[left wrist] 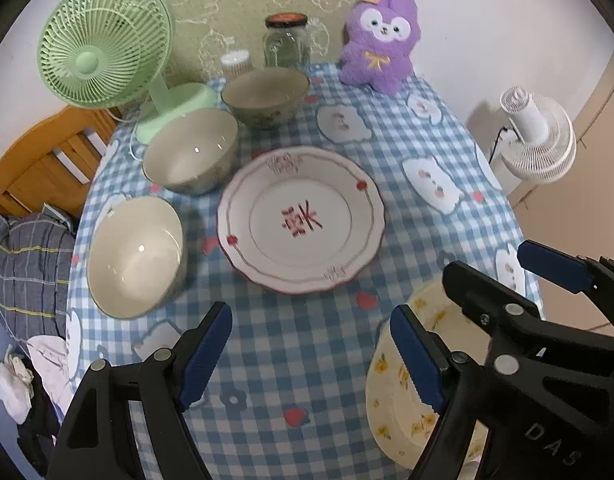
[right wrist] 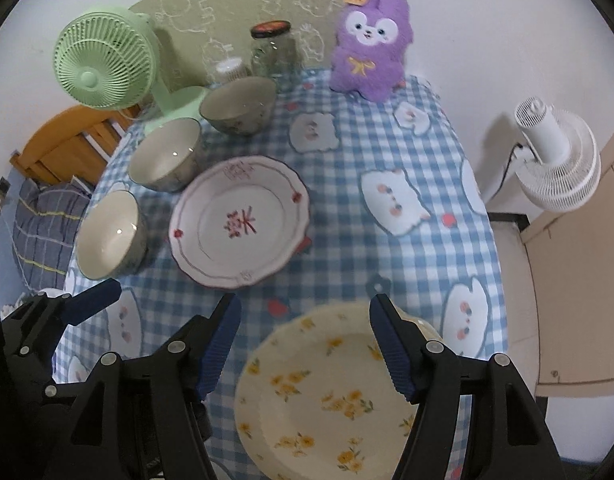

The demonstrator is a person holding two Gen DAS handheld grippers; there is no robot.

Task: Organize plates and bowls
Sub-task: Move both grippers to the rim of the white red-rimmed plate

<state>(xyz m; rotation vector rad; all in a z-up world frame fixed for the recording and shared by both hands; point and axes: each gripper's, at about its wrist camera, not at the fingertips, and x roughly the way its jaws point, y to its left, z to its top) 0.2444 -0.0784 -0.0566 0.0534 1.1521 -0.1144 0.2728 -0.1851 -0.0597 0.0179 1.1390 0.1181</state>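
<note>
A table with a blue checked cloth (left wrist: 307, 344) holds the dishes. In the middle lies a white plate (left wrist: 301, 219) with red marks and a wavy rim. To its left three bowls stand in a curved row: the near bowl (left wrist: 135, 257), the middle bowl (left wrist: 191, 152) and the far bowl (left wrist: 265, 98). They stand close together, and each one is empty.

At the near edge of the table sits a cream plate with yellow flowers (right wrist: 327, 396). It looks like it rests on another dish, but I cannot tell for sure.

The left gripper (left wrist: 311, 354) hangs above the cloth with its blue pads wide apart. Nothing is between them. The right gripper (right wrist: 305, 346) hangs over the yellow flower plate, tipped downward. Its blue pads are spread too, and they do not press on the plate. It holds nothing.

At the back of the table stand a green fan (left wrist: 107, 44), a glass jar with a dark lid (left wrist: 286, 42), a small tub (left wrist: 235, 63) and a purple plush toy (left wrist: 381, 40). A white fan (left wrist: 535, 136) stands off to the right, beside the table.
</note>
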